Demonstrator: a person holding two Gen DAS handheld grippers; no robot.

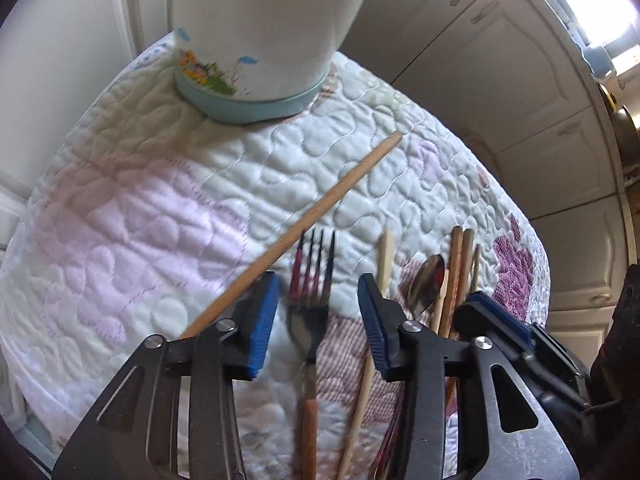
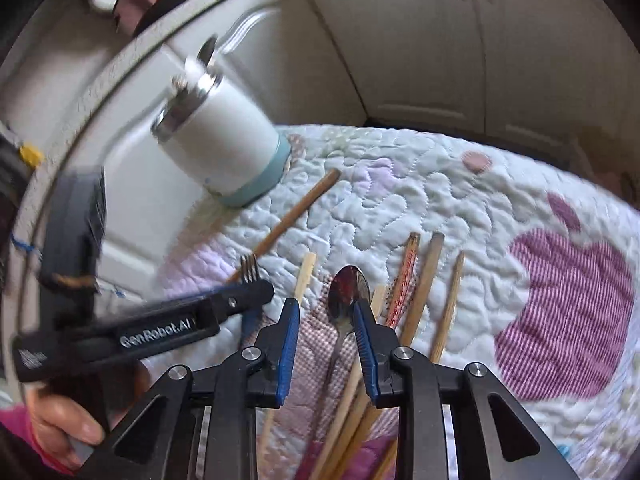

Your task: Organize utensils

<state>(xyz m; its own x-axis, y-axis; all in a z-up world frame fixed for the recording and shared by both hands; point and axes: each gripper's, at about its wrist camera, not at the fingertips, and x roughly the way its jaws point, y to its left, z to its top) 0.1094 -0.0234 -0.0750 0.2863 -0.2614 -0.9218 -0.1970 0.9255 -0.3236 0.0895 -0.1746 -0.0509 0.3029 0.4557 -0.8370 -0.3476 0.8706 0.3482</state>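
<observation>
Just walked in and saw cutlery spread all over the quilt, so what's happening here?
A person is sorting utensils with a pair of handheld tongs in each hand. The left tongs are open over a fork lying on the quilted cloth. The right tongs are open around a metal spoon, beside several chopsticks. Nothing is gripped yet. A white cup with utensils already in it stands at the far edge, and one long wooden stick lies loose near it.

Both cameras look down close along their fingers at the quilted cloth (image 1: 152,216). The left view faces the cup (image 1: 260,32) ahead; the right sits beside it. Both share the fork (image 1: 312,280), spoon (image 2: 349,292) and chopsticks (image 2: 424,292).
</observation>
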